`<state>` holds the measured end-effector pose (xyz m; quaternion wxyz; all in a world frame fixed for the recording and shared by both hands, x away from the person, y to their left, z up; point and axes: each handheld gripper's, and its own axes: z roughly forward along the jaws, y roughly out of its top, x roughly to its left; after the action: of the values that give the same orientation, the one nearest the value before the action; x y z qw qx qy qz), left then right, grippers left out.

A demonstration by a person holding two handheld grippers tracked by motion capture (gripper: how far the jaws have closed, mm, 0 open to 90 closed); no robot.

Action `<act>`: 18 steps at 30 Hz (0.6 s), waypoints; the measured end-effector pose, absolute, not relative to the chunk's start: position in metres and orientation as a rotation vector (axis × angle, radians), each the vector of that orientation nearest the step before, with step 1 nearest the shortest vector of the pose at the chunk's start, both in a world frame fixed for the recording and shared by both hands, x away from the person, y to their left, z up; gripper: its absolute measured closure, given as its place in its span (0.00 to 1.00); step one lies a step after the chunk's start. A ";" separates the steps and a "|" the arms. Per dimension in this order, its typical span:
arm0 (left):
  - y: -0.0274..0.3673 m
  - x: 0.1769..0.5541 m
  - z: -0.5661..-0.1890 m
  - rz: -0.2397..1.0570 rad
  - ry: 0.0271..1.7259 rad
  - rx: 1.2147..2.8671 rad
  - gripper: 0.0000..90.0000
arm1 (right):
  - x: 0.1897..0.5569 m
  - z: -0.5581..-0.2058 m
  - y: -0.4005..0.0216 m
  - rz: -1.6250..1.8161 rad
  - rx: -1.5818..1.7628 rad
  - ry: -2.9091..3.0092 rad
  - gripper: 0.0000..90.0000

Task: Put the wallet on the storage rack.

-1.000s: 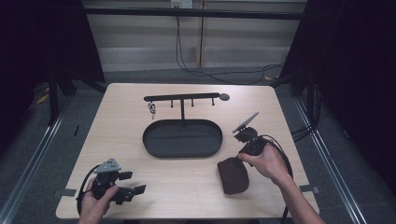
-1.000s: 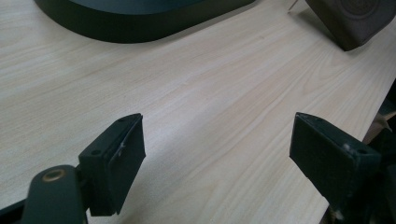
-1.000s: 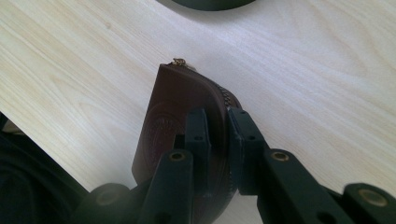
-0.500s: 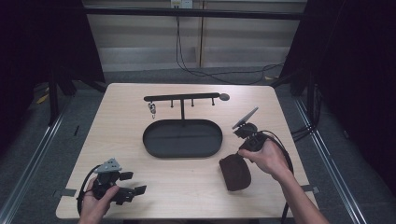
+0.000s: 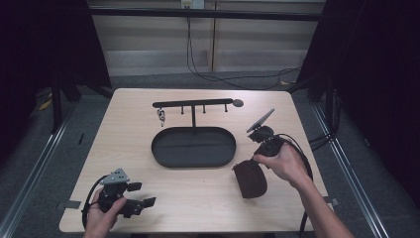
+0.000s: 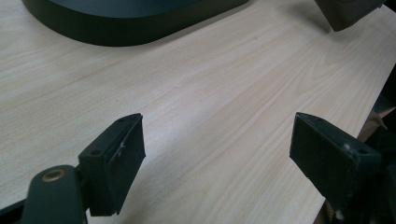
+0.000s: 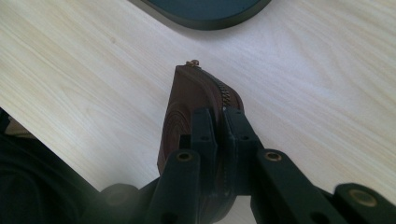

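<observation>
Right gripper view puts the brown zip pouch at centre frame, standing on edge with its zip running up the top and the pull at the far end; my right gripper has just closed its jaws and is clamped on the pouch's near edge. In the high view the pouch sits at lower right of the table, just below and right of the dark oval tray. My worry is the hold: I have only a thin edge by the zip, so the soft leather could slide out or fold when lifted. If it swings, it may clip the tray rim or the hook rack above it. My left gripper, lower left, has its jaws wide apart with nothing between them, well apart from the pouch and too far to steady it
</observation>
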<state>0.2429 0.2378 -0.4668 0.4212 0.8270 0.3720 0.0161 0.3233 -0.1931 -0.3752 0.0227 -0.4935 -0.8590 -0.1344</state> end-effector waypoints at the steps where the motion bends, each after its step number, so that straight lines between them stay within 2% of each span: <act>1: 0.238 0.243 -0.467 0.040 0.933 2.073 0.20 | 0.324 -0.374 -0.194 -0.415 -1.526 -2.665 0.93; 18: 0.238 0.244 -0.467 0.037 0.931 2.071 0.20 | 0.332 -0.362 -0.193 -0.368 -1.543 -2.669 0.93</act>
<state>0.2439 0.2375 -0.4668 0.4218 0.8268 0.3719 0.0149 0.3319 -0.1927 -0.3618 0.0184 -0.4969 -0.8594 -0.1186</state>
